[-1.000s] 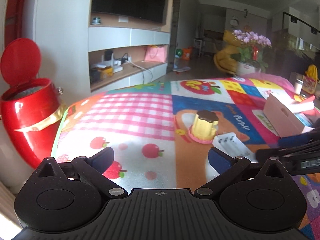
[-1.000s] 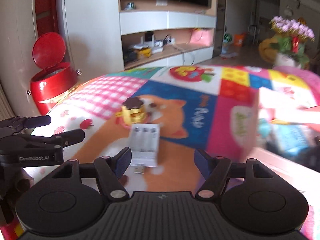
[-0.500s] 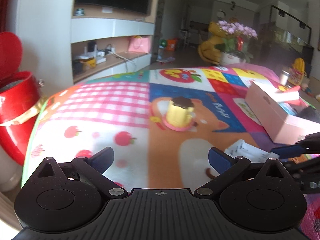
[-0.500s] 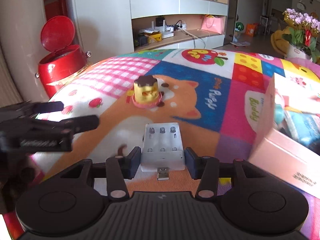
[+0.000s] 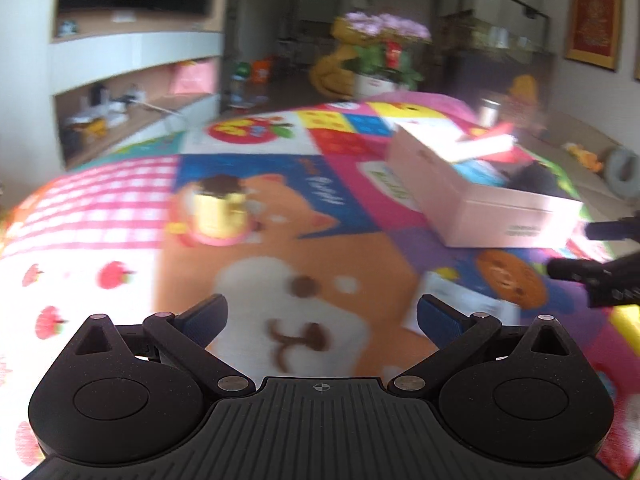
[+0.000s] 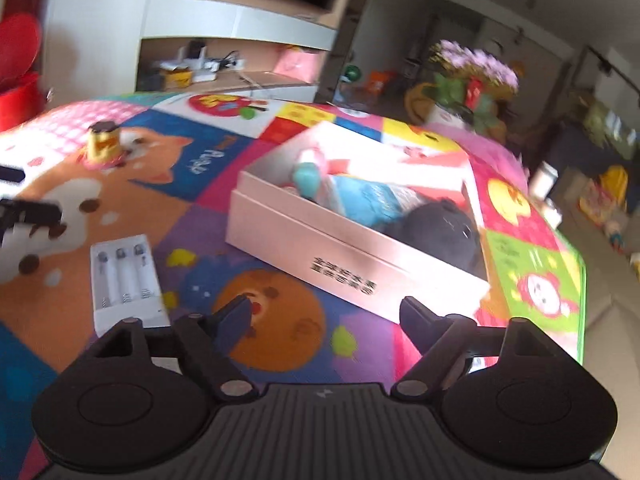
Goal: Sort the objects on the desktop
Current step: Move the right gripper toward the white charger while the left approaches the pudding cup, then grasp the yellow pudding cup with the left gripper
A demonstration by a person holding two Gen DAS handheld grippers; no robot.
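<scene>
A white battery charger (image 6: 124, 280) lies flat on the colourful mat, just left of my right gripper (image 6: 326, 316), which is open and empty. The charger also shows blurred in the left wrist view (image 5: 460, 304), beside the right finger of my left gripper (image 5: 320, 318), which is open and empty. A gold jar with a dark lid (image 5: 218, 208) stands on a pink disc further back, also in the right wrist view (image 6: 104, 142). An open pink box (image 6: 352, 248) holds a black object, a blue packet and a teal tube; it also appears in the left wrist view (image 5: 480, 200).
The patchwork play mat (image 5: 332, 208) covers the table. A red bin (image 6: 18, 80) stands at the far left. A shelf unit and a flower pot (image 5: 380, 56) are behind the table. The mat's right edge (image 6: 580, 280) drops off beside the box.
My right gripper has opened, let go of the charger, which now lies on the mat, and swung right towards the box. My left gripper has turned right; the view is blurred.
</scene>
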